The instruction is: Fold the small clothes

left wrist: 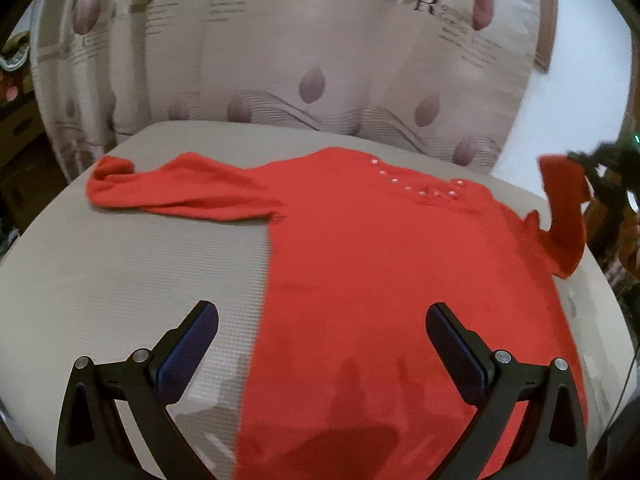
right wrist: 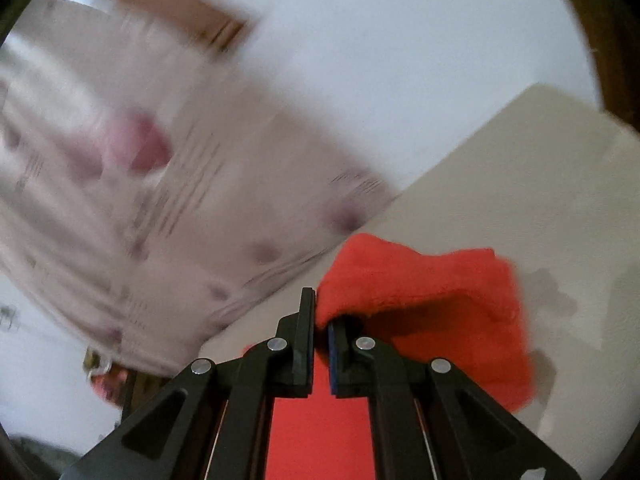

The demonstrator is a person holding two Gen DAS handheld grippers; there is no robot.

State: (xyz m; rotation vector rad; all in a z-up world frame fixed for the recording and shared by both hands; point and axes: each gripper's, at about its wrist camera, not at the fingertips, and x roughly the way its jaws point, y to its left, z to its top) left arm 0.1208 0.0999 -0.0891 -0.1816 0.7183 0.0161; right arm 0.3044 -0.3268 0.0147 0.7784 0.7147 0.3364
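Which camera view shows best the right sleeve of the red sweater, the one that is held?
The right wrist view: the sleeve fills the middle, pinched in the shut right claw, though blurred. The left wrist view shows it only small at the right edge, lifted off the bed.

red sweater (left wrist: 360,260) spread flat, left claw (left wrist: 322,332) agape

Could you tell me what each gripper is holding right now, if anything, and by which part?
The right gripper is shut on the red sweater, pinching the cuff end of one sleeve. The left gripper is open and holds nothing.
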